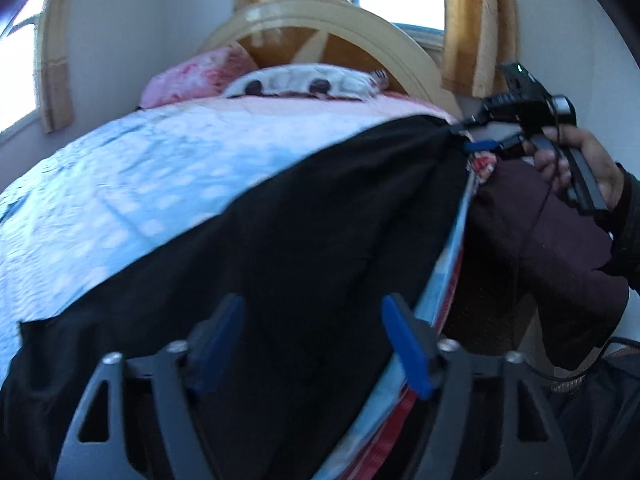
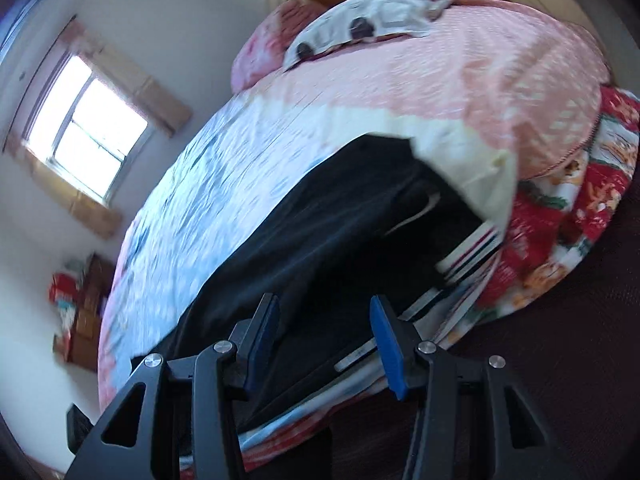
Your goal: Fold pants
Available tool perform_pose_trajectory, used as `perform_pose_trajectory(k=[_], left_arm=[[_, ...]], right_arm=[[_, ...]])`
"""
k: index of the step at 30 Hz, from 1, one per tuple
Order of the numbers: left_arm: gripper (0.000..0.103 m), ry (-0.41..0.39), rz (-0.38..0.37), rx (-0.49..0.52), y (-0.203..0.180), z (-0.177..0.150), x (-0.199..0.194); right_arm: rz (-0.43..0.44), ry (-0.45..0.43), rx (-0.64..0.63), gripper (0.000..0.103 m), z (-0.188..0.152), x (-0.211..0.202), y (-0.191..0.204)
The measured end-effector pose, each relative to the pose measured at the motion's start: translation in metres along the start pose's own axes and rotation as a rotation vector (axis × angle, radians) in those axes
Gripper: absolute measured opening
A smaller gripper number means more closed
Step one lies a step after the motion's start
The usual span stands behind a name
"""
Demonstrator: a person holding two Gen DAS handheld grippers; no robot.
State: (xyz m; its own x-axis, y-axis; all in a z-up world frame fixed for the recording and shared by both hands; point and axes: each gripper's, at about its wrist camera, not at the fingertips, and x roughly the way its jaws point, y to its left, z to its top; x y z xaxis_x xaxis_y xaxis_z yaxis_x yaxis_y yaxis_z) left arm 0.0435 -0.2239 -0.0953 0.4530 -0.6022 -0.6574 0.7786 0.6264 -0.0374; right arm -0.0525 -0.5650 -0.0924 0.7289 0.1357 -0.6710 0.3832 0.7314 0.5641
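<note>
Black pants [image 1: 300, 220] lie stretched along the right side of the bed. In the right wrist view the pants [image 2: 320, 232] show white stripes [image 2: 472, 252] at their far end, where a cream fold of the cover [image 2: 472, 160] overlaps them. My left gripper [image 1: 312, 346] hovers over the near part of the pants, blue pads well apart and pressing on nothing. My right gripper [image 2: 325, 346] is open too, with the black cloth lying under the gap. From the left wrist view, the right gripper [image 1: 470, 138] sits at the pants' far corner, held by a hand [image 1: 580, 168].
The bed cover [image 1: 140, 184] is light blue, turning pink near the pillows [image 1: 192, 76] and wooden headboard [image 1: 320, 20]. A red floral blanket [image 2: 560, 232] hangs at the bed's right edge beside dark maroon ground [image 2: 560, 360]. A window [image 2: 88, 124] and stacked boxes [image 2: 80, 308] are on the left wall.
</note>
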Motion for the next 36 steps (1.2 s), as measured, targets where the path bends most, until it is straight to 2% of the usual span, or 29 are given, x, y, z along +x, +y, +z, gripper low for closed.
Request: perform_pose_trajectory(k=[5, 8, 10, 12, 15, 20, 26, 29, 33, 36], left_arm=[[0.054, 0.069, 0.008, 0.057, -0.014, -0.002, 0.023], [0.043, 0.133, 0.019, 0.080, -0.020, -0.009, 0.038], [0.036, 0.127, 0.042, 0.101, -0.022, -0.013, 0.040], [0.015, 0.124, 0.061, 0.100, -0.020, -0.011, 0.038], [0.008, 0.126, 0.024, 0.040, -0.008, -0.008, 0.032], [0.007, 0.098, 0.002, 0.027, -0.005, -0.006, 0.018], [0.007, 0.018, -0.044, 0.015, 0.000, -0.002, -0.028], [0.007, 0.048, -0.093, 0.019, -0.001, -0.006, -0.024], [0.007, 0.114, -0.131, 0.036, -0.012, -0.023, -0.004], [0.006, 0.138, -0.160, 0.034, -0.017, -0.028, 0.003]], right_arm=[[0.050, -0.034, 0.030, 0.049, 0.015, 0.001, -0.012], [0.067, -0.044, 0.013, 0.041, 0.020, 0.003, -0.010], [0.069, -0.038, 0.019, 0.021, 0.023, 0.009, -0.015], [0.062, -0.033, 0.018, 0.008, 0.024, 0.013, -0.018], [0.081, -0.041, -0.010, 0.006, 0.026, 0.011, -0.010], [0.112, -0.069, -0.083, 0.005, 0.026, -0.002, 0.012], [0.160, -0.126, -0.143, 0.004, 0.022, -0.035, 0.029], [0.143, -0.132, -0.156, 0.004, 0.016, -0.045, 0.021], [0.094, -0.052, -0.067, 0.005, 0.003, -0.025, -0.016], [0.069, -0.035, -0.039, 0.005, -0.005, -0.018, -0.032]])
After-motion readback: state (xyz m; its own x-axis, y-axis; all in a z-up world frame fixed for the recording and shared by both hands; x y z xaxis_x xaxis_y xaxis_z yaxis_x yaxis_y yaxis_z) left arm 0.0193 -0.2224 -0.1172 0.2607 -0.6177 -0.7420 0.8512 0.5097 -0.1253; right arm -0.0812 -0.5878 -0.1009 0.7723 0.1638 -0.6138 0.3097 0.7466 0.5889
